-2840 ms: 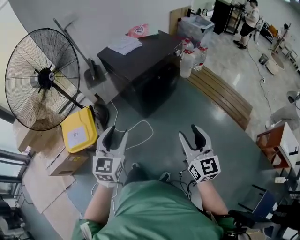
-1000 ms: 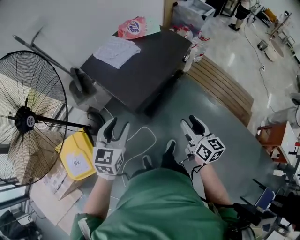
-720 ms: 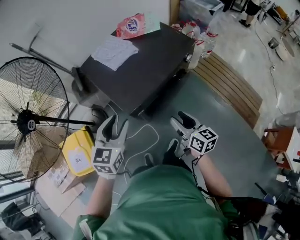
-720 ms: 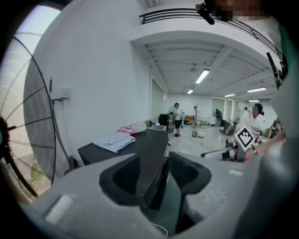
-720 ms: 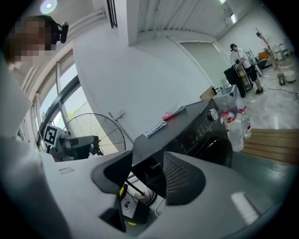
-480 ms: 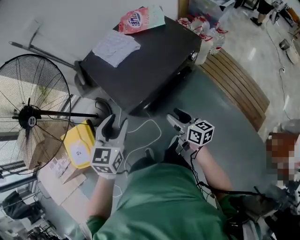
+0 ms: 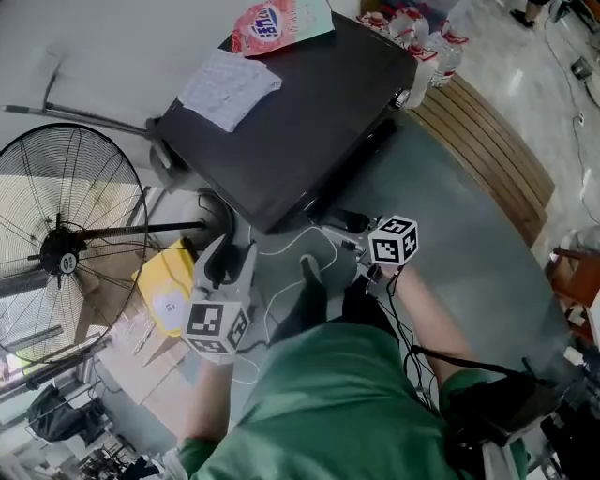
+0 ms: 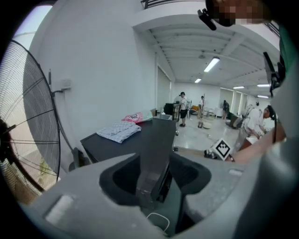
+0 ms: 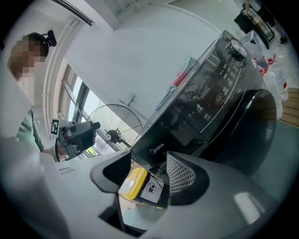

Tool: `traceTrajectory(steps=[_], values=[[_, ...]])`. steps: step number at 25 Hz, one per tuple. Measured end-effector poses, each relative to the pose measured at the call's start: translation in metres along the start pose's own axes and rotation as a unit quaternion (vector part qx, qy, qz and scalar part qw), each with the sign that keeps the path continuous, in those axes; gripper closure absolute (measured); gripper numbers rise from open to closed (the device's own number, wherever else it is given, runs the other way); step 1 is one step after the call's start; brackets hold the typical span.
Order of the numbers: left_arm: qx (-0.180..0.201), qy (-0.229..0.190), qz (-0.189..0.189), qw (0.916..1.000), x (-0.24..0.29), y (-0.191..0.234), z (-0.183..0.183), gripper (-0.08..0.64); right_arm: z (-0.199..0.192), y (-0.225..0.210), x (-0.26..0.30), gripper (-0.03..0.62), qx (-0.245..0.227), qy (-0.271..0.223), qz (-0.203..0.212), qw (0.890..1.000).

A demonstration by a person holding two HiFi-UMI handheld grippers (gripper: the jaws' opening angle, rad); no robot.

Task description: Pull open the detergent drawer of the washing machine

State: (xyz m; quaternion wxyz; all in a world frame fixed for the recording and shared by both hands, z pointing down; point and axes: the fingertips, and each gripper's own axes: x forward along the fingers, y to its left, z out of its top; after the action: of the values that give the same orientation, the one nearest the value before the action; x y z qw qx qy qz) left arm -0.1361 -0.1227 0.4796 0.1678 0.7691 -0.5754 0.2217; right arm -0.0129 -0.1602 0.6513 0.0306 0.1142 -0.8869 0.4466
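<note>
Right gripper (image 7: pixel 336 223) has swung down to the front of the washing machine (image 7: pixel 300 112), empty jaws just widened, left gripper (image 7: pixel 225 261) spread and empty short of it; coming in tilted, it may skid off the shut detergent drawer (image 9: pixel 158 148) at the machine's upper front corner.

Washing machine (image 7: pixel 309 122) stands centre-far, back to the wall. Folded cloth (image 7: pixel 230 86) lies on its top, left part; detergent bag (image 7: pixel 274 19) also on top, behind the cloth at the far edge. Fan (image 7: pixel 66 253) stands left of the machine, nearer. Lidded box (image 7: pixel 171 298) on the floor just right of the fan. Bottles (image 7: pixel 427 42) at the machine's far right corner. Bench (image 7: pixel 487 150) right of the machine. Cable (image 7: pixel 278 249) on the floor before it.
</note>
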Motion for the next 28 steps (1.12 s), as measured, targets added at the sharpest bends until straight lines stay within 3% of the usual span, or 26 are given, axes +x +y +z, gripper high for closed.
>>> traceTrajectory(steps=[6,13,22,28], values=[[0.003,0.021,-0.036,0.9991,0.009,0.015,-0.012,0.370,-0.011,-0.019,0.043,0.370,0.012,0.021,0.003,1.000],[0.001,0.038,-0.038,0.9986,0.008,0.041,-0.027,0.370,-0.024,-0.040,0.071,0.353,0.040,0.033,0.020,0.998],[-0.001,0.053,-0.026,0.9983,-0.001,0.054,-0.041,0.371,-0.028,-0.043,0.089,0.328,0.057,0.045,0.087,0.994],[-0.006,0.065,-0.016,0.9977,-0.011,0.060,-0.055,0.373,-0.020,-0.042,0.099,0.327,0.079,0.019,0.139,0.987]])
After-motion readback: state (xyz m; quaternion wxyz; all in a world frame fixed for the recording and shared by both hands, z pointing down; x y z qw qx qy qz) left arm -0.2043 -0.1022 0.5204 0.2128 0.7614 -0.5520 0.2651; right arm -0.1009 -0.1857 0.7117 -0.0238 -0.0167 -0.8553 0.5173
